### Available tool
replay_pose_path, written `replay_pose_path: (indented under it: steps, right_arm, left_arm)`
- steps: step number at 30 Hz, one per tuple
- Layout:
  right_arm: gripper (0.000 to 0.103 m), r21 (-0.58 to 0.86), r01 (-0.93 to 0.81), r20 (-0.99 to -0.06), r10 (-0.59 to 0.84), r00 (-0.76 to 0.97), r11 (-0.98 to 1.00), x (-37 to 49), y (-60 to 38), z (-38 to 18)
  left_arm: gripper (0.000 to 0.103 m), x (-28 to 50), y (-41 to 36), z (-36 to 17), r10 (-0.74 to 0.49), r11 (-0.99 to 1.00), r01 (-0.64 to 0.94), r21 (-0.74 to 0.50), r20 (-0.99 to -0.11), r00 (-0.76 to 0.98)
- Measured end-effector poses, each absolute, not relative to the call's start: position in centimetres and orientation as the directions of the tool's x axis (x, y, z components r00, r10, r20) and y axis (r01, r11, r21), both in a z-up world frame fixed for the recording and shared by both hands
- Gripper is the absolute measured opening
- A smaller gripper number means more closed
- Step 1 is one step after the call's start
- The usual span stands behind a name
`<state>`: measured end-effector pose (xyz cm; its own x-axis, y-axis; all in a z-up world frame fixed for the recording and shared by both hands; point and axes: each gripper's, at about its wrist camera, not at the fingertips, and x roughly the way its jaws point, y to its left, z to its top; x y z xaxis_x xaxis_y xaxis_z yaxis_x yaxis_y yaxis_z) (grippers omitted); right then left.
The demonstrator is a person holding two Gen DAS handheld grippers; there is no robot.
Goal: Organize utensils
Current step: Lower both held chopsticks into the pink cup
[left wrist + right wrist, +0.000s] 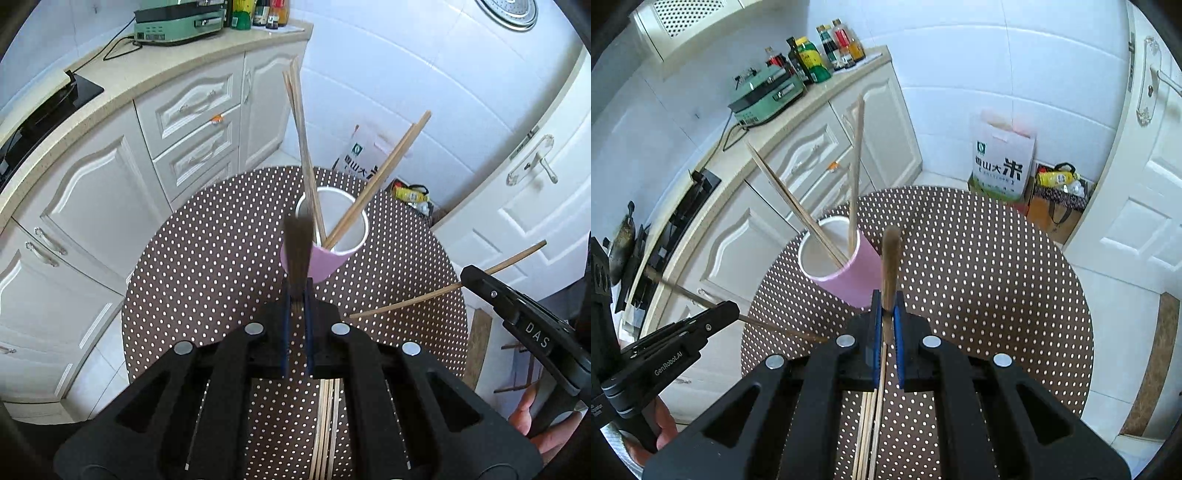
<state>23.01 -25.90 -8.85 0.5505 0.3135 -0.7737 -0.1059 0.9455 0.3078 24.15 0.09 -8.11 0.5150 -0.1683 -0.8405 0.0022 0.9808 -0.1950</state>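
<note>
Wooden chopstick [297,254] is pinched in the closed left tool [297,291], near the pink cup [325,258] on the dotted table [203,258], which holds more chopsticks [369,188]; right tool [886,306] clamps another chopstick [889,258], loose chopsticks [868,435] beneath.

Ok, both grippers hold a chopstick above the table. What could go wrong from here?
1. The cup is light and already holds leaning chopsticks; a poke on its rim could tip it.
2. Left gripper and right gripper each pinch their chopstick mid-length, so it may swivel and miss the opening.
3. Both head for one cup; the sticks could cross.
</note>
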Motion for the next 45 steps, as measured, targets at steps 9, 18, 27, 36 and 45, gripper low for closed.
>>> replay_pose_path:
  steps: [9,18,27,36,45]
  right_arm:
    - [0.005,0.334,-0.131,-0.7,0.339,0.629,0.933,23.4,-26.5,-4.4]
    - [0.005,0.347,-0.185,-0.628,0.374,0.683,0.919,23.4,-26.8,-0.6]
    - [0.005,0.337,-0.218,-0.606,0.389,0.694,0.916,24.4,-26.4,0.2]
    - [0.005,0.35,-0.184,-0.645,0.379,0.663,0.919,26.3,-25.8,-2.0]
    - [0.005,0.335,-0.182,-0.698,0.374,0.611,0.924,28.7,-24.4,-4.3]
  left_arm:
    - [0.007,24.2,0.4,-5.4,-0.174,0.98,0.016,-0.2,-0.806,0.565]
    - [0.007,24.0,1.1,-1.6,-0.247,0.961,0.049,-0.272,-0.767,0.592]
    - [0.007,24.7,1.0,1.9,-0.241,0.965,0.079,-0.251,-0.723,0.648]
    - [0.007,27.0,0.8,0.9,-0.228,0.967,0.057,-0.25,-0.736,0.637]
    - [0.007,29.3,0.2,-1.8,-0.217,0.97,0.038,-0.241,-0.777,0.592]
